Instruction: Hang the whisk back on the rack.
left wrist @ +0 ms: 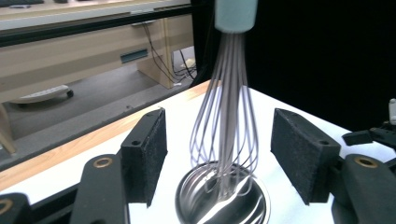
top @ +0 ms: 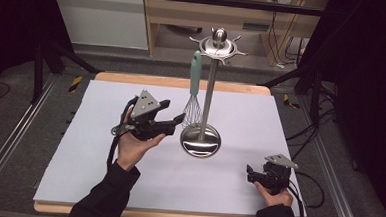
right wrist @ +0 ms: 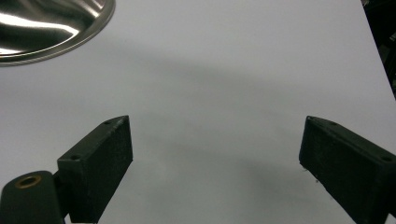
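Note:
A whisk [top: 193,106] with a pale green handle hangs by its top from a hook of the steel utensil stand [top: 210,89], its wires just above the stand's round base [top: 200,141]. My left gripper [top: 173,111] is open just left of the wires, pointing at them. In the left gripper view the whisk [left wrist: 226,116] hangs ahead in the gap between the two pads of the left gripper [left wrist: 224,156], touching neither, over the shiny base [left wrist: 219,200]. My right gripper [top: 249,174] rests near the table's front right, open; nothing lies between the pads of the right gripper [right wrist: 215,168].
A white sheet [top: 104,149] covers the wooden table. The stand's top ring [top: 218,47] carries several hooks. The base's rim [right wrist: 46,23] sits at the upper left of the right gripper view. Black frame legs and cables lie on the floor around the table.

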`<state>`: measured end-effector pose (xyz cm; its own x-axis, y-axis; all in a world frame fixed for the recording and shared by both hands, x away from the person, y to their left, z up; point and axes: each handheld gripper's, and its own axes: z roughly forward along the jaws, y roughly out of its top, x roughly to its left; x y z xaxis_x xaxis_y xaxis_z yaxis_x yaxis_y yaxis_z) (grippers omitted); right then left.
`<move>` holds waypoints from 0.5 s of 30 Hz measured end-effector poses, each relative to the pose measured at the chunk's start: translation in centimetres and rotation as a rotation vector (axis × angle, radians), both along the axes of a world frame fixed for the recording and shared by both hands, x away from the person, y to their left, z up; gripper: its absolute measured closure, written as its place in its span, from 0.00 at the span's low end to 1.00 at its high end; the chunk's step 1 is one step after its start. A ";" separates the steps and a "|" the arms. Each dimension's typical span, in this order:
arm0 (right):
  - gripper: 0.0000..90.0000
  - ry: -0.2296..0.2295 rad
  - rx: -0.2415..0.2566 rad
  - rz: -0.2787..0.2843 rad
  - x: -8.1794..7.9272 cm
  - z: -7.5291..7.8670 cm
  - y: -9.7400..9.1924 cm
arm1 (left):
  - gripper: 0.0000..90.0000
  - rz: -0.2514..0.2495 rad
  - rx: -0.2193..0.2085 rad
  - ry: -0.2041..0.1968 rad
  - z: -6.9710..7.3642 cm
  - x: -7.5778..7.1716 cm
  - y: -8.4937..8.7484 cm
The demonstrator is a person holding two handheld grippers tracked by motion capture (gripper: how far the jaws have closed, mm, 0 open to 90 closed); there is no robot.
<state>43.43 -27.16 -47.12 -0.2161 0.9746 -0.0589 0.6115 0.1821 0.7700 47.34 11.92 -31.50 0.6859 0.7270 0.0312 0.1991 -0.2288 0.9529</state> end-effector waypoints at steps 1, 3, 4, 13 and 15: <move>0.11 0.004 0.006 -0.004 0.0 0.0 0.0 | 0.39 0.004 0.000 0.005 -0.2 0.0 0.2; 0.11 0.006 0.005 -0.002 0.0 -0.1 0.0 | 0.39 0.011 0.002 0.011 -0.6 -0.1 1.0; 0.11 0.006 0.005 -0.002 0.0 -0.1 0.0 | 0.39 0.011 0.002 0.011 -0.6 -0.1 1.0; 0.11 0.010 0.010 -0.010 -0.2 -0.1 0.0 | 0.40 0.062 -0.001 0.034 -2.4 -0.6 4.0; 0.11 0.009 0.008 -0.008 -0.2 -0.1 -0.1 | 0.40 0.069 0.006 0.034 -2.7 -0.7 4.3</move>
<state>43.23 -27.21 -47.25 -0.2092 0.9766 -0.0495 0.6194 0.1715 0.7661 46.63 16.26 -34.22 0.6349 0.7725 0.0131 0.2471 -0.2191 0.9439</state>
